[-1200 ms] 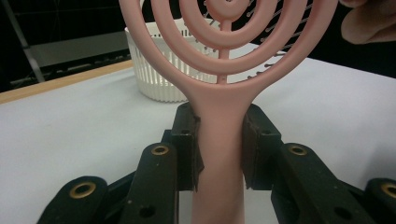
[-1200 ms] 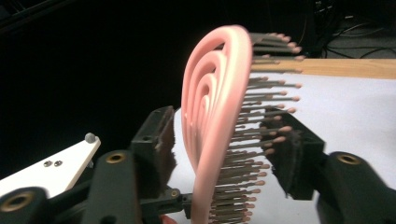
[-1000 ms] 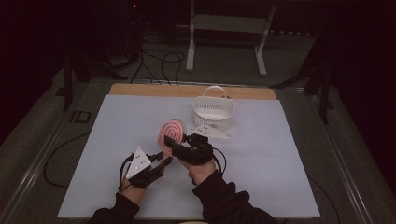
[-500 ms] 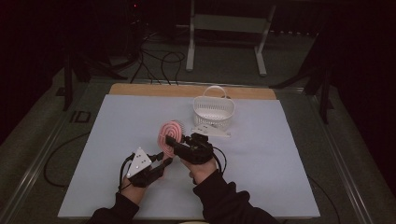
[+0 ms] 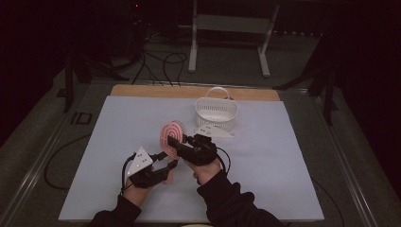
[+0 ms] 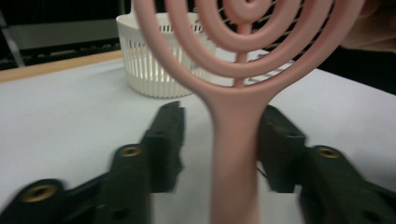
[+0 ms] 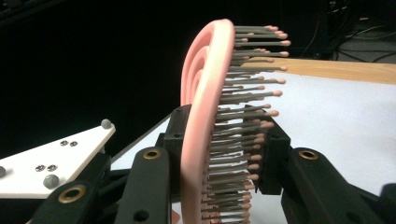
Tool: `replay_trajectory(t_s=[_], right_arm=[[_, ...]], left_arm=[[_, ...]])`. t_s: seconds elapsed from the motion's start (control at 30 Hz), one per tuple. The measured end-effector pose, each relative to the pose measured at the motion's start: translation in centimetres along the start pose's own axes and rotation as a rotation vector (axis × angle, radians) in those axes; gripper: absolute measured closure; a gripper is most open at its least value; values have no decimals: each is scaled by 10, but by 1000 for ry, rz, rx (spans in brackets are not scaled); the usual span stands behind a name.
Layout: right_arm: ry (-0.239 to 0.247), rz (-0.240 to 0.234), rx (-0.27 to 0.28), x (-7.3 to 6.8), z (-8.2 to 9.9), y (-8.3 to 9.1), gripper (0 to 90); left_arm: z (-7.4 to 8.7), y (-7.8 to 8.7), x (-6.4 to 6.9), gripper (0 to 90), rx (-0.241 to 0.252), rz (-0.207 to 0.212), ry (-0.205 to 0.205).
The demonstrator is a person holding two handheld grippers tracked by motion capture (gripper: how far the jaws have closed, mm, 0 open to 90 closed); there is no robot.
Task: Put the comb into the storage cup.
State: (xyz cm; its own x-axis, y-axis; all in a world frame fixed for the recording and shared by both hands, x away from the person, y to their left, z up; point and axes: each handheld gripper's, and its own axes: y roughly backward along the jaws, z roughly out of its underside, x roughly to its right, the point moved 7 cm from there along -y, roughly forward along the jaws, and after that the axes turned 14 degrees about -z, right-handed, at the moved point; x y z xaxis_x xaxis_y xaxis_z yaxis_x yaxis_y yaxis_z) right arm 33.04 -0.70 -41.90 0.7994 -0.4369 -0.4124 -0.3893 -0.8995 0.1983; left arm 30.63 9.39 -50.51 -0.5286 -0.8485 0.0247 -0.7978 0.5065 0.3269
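Right jaws clamp hairbrush (image 7: 205, 135) head; left jaws loosened around handle.

- Left gripper (image 6: 219, 140): jaws just been opening, now slack around the handle of the pink hairbrush (image 6: 236, 154), one jaw clear of it with a gap, the other just beside it.
- Right gripper (image 7: 219, 149): jaws closed further since a second ago, now clamped on the brush head, back against one jaw, bristles against the other.
- Grip on the hairbrush thus passed from handle to head.
- Brush head raised slightly, standing more upright above the counter (image 5: 118, 123).
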Motion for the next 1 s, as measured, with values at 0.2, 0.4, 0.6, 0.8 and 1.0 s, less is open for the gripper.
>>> replay_trajectory(t_s=[0.2,0.4,0.6,0.8,1.0], right_arm=[[32,-3,-4,1,-4,1,651],[51,14,-1,7,-8,5,653],[57,29,6,13,-12,9,653],[65,31,10,16,-17,14,653],[85,25,2,19,-21,18,653]], left_arm=[[-1,-1,-1,374,-24,8,28],[-2,0,-4,246,-35,34,65],[-3,4,-2,99,-40,106,48],[-3,7,-2,5,-81,143,18],[3,10,-6,1,-136,196,11]])
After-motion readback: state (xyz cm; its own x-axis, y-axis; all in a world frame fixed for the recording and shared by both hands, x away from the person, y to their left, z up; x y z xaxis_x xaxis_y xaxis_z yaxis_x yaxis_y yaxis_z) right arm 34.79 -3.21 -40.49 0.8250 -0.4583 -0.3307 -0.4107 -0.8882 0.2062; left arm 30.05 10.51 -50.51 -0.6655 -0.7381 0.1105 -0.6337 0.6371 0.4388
